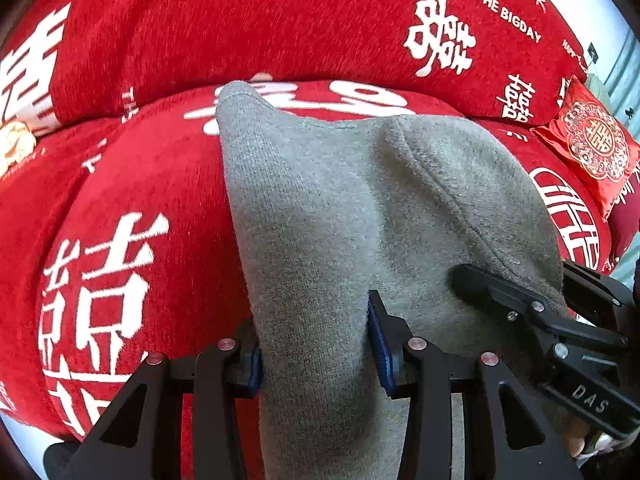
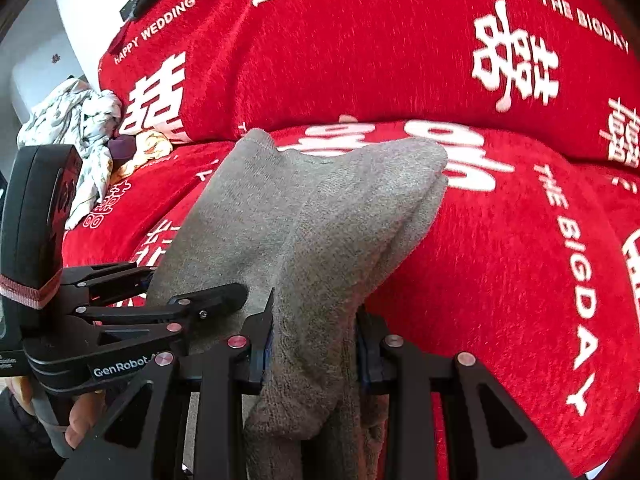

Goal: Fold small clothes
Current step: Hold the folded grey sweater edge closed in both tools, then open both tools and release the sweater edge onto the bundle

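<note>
From my left wrist camera I read "THE BIGDAY" on the red cover (image 1: 132, 52) and "DAS" on the right gripper (image 1: 472, 276); my left gripper (image 1: 316, 344) clamps the grey sock (image 1: 360, 200).

On the right wrist camera: "HAPPY WEDDING", "GenRobot"; the sock runs forward from the closed pads onto the cover.

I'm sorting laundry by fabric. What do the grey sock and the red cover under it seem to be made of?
Grey sock: a soft knit, likely cotton blend; fine ribbing shows, and a fuzzy, terry-like nap on its thicker part.
Red cover: looks like plush chenille or velvet; short matte pile, white characters that look woven in or printed.
</note>
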`<state>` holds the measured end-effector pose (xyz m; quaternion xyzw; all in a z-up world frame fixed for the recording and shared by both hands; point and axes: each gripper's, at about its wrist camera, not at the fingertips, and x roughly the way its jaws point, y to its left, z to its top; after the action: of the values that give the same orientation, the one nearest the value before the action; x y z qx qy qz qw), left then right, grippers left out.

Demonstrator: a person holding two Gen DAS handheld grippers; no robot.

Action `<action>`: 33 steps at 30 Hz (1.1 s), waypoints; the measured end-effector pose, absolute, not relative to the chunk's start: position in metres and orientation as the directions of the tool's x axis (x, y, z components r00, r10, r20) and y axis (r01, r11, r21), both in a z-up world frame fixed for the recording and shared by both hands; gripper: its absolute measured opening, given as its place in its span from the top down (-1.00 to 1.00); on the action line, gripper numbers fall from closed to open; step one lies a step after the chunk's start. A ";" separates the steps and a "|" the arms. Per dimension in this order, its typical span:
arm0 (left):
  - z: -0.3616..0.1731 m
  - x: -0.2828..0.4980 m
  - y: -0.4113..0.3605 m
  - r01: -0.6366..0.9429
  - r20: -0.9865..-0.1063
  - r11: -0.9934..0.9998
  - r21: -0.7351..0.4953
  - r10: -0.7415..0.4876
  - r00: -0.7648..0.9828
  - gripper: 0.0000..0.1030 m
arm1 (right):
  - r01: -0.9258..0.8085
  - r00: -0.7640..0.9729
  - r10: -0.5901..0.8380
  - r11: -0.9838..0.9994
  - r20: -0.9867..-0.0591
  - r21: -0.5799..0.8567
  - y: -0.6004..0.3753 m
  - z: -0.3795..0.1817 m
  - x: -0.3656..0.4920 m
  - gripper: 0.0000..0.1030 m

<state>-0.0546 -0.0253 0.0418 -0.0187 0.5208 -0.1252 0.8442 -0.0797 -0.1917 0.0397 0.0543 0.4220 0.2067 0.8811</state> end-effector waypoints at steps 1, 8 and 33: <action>0.040 -0.055 -0.023 0.192 -0.871 0.966 -0.174 -0.242 0.427 0.14 | -0.314 0.555 0.410 0.909 -0.724 0.274 -0.193 0.036 -0.078 0.36; 0.035 -0.054 -0.017 0.205 -0.862 0.958 -0.202 -0.273 0.427 0.08 | -0.302 0.532 0.458 0.888 -0.712 0.345 -0.208 0.025 -0.070 0.35; 0.062 -0.046 0.014 0.107 -0.849 0.986 -0.131 -0.167 0.501 -0.64 | -0.226 0.591 0.505 0.852 -0.629 0.472 -0.261 0.034 -0.066 -0.11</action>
<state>-0.0457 0.0139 0.0616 -0.0305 0.4933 -0.0790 0.8657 -0.0655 -0.2611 0.0341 0.1739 0.4009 0.2088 0.8749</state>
